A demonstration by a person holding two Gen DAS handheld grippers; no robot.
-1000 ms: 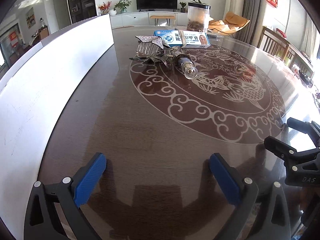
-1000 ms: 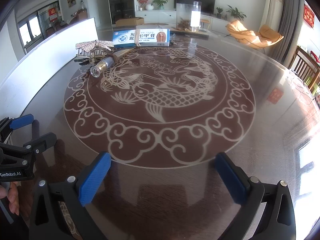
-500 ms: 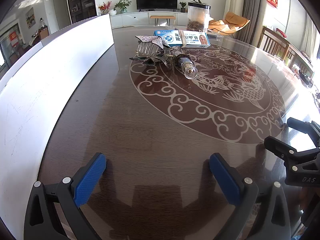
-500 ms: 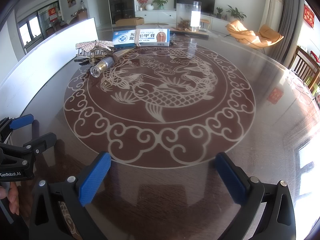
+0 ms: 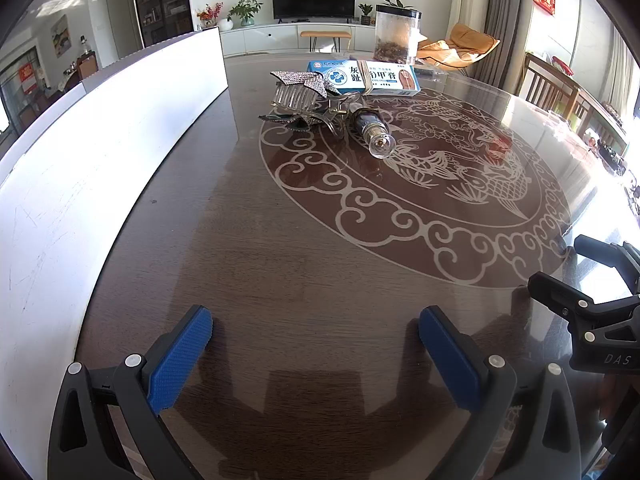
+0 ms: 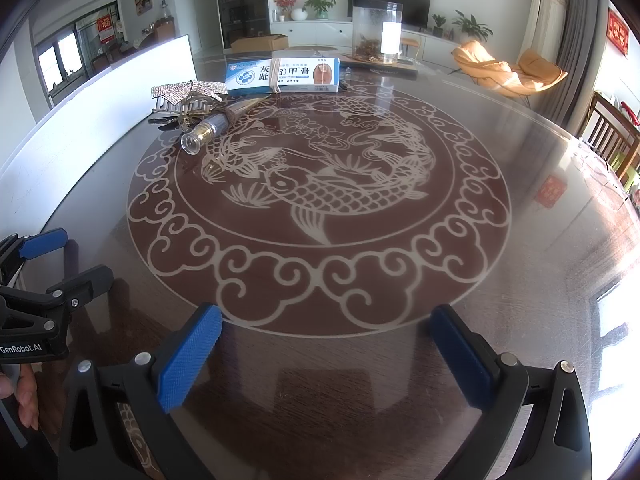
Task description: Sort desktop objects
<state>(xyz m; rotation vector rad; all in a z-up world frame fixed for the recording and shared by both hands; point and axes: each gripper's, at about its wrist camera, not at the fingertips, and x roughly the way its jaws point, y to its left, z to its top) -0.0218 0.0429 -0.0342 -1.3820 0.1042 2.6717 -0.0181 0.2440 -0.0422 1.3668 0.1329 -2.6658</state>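
My left gripper (image 5: 316,340) sits low over the dark wood table (image 5: 288,248), its 2 blue-padded fingers (image 5: 180,354) spread wide apart, nothing between them. My right gripper (image 6: 326,346) is the same: 2 blue pads (image 6: 188,356) wide apart, empty, hovering over the near edge of the carved fish medallion (image 6: 320,200). The 2 grippers are side by side; each shows at the edge of the other's view.

Task items are bunched at the far left of the medallion, well apart from both grippers. A blue-and-white medicine box (image 5: 362,77) with a rubber band around it lies flat farthest back. Just in front of it, a rhinestone bow hair clip (image 5: 302,86) with clear comb teeth rests on top of a dark clip (image 5: 296,122); cannot tell exactly how they interlock. Touching that pile, a small glass bottle (image 5: 374,134) lies on its side, clear end pointing toward me.

A white board (image 5: 100,152) stands upright along the table's left edge. A clear canister (image 5: 396,34) stands behind the box. Fingers of a hand (image 6: 24,398) show at the lower left of the right wrist view.
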